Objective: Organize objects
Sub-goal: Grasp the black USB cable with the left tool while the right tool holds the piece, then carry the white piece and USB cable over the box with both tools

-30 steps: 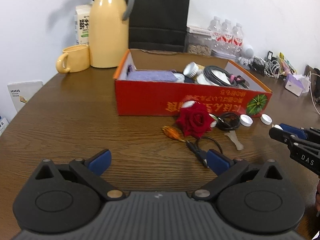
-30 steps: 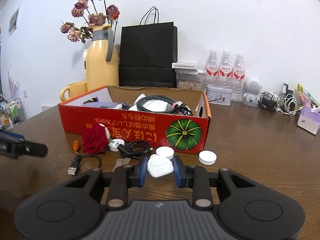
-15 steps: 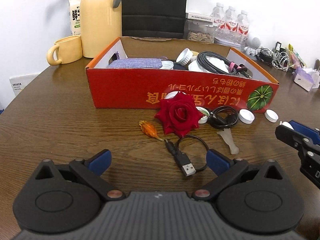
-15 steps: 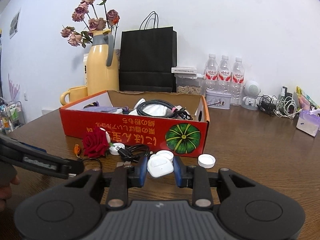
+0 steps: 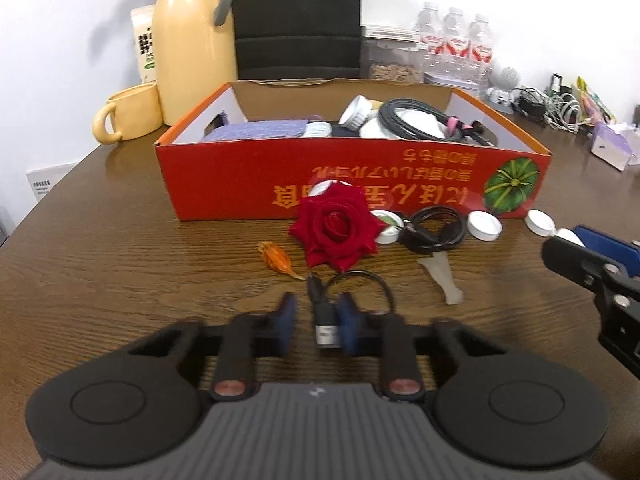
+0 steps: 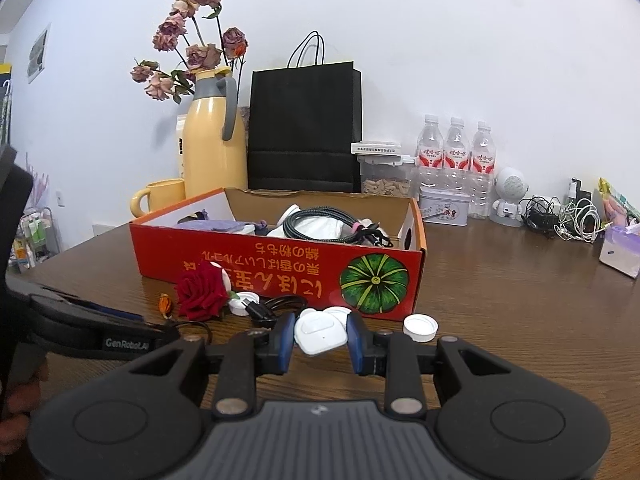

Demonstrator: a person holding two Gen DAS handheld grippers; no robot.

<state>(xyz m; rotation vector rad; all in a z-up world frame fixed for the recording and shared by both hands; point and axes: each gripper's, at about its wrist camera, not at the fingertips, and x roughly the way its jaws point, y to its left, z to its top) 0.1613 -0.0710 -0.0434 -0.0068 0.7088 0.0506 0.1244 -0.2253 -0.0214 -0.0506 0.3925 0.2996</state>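
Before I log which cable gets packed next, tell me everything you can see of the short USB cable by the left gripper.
The short USB cable is black and thin, curled in one small loop flat on the wooden table in front of the red rose. Its silver USB plug points toward the camera and lies between the left gripper pads, whose jaws have just been closing; the plug sits against the right pad, with a gap on the other side. A second small black connector lies near the rose.

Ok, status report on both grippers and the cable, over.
Left gripper just closed around USB plug. Right gripper shut on white case. Rose lies between the plug and red box.
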